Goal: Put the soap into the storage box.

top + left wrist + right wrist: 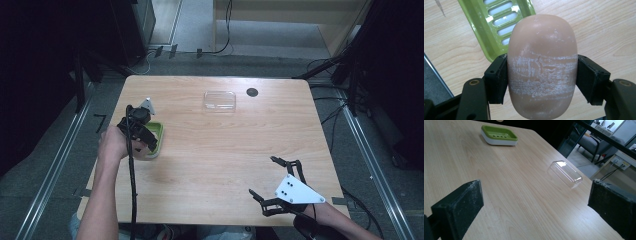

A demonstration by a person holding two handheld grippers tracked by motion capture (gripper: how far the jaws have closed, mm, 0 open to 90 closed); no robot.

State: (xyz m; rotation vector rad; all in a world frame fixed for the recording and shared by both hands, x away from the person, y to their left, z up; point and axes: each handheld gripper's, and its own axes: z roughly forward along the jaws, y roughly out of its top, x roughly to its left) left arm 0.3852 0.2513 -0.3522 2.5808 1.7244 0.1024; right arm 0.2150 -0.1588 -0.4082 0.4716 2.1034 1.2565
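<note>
Left gripper view: left gripper (pixel 541 77) clamped on a tan oval bar of soap (pixel 542 65), one black pad pressed to each long side, white scuff marks across the bar's middle. Soap raised off the wooden table (pixel 604 30), with a corner of the green slotted soap dish (pixel 496 27) showing behind and below it. High view: left gripper (pixel 148 144) in the person's left hand (pixel 112 145), over the near end of the soap dish (pixel 159 131) at the table's left side. Right gripper (pixel 261 178) low near the front right edge, jaws spread wide with nothing between them. Right gripper view: bare tabletop between its two pads, clear plastic lid (pixel 565 173) lying farther off, soap dish (pixel 499 135) well beyond.
</note>
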